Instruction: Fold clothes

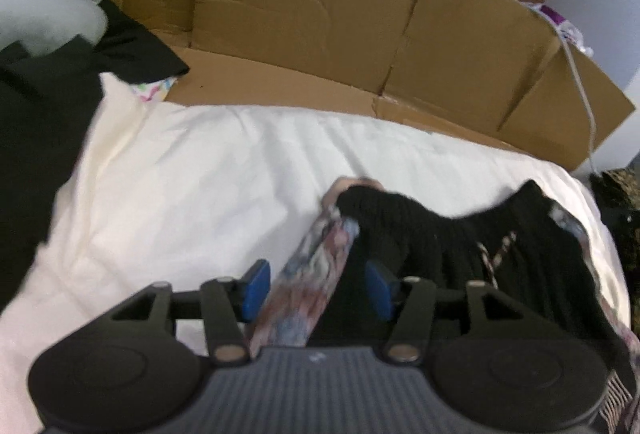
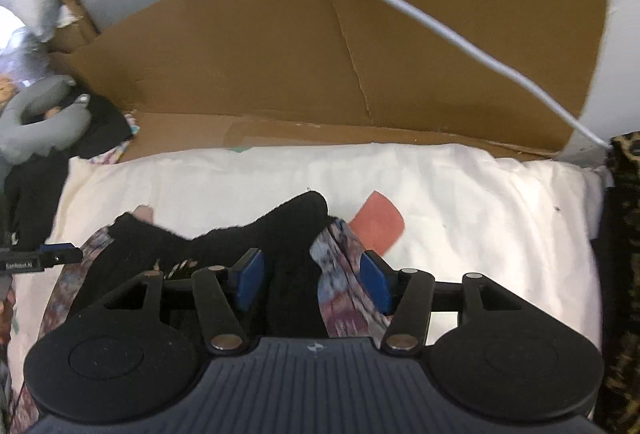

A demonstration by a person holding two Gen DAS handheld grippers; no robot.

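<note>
A garment with a black ribbed waistband (image 1: 404, 210) and a drawstring (image 1: 490, 258) lies on a white cushion (image 1: 200, 186); its body is a blurry pink, blue and white print (image 1: 308, 282). My left gripper (image 1: 318, 290) is open, its blue pads standing apart on either side of the garment's left edge without pressing it. My right gripper (image 2: 313, 284) is open too, with the black waistband (image 2: 296, 218) and printed cloth (image 2: 340, 274) loose between its pads. The left gripper's tip shows at the left edge of the right wrist view.
Brown cardboard (image 1: 304, 18) walls off the back of the cushion. Black clothes (image 1: 44, 122) and a grey neck pillow (image 2: 36, 118) lie at the left. A white cable (image 2: 420, 18) crosses the cardboard. A salmon patch (image 2: 378, 224) and leopard-print cloth (image 2: 624, 234) are at the right.
</note>
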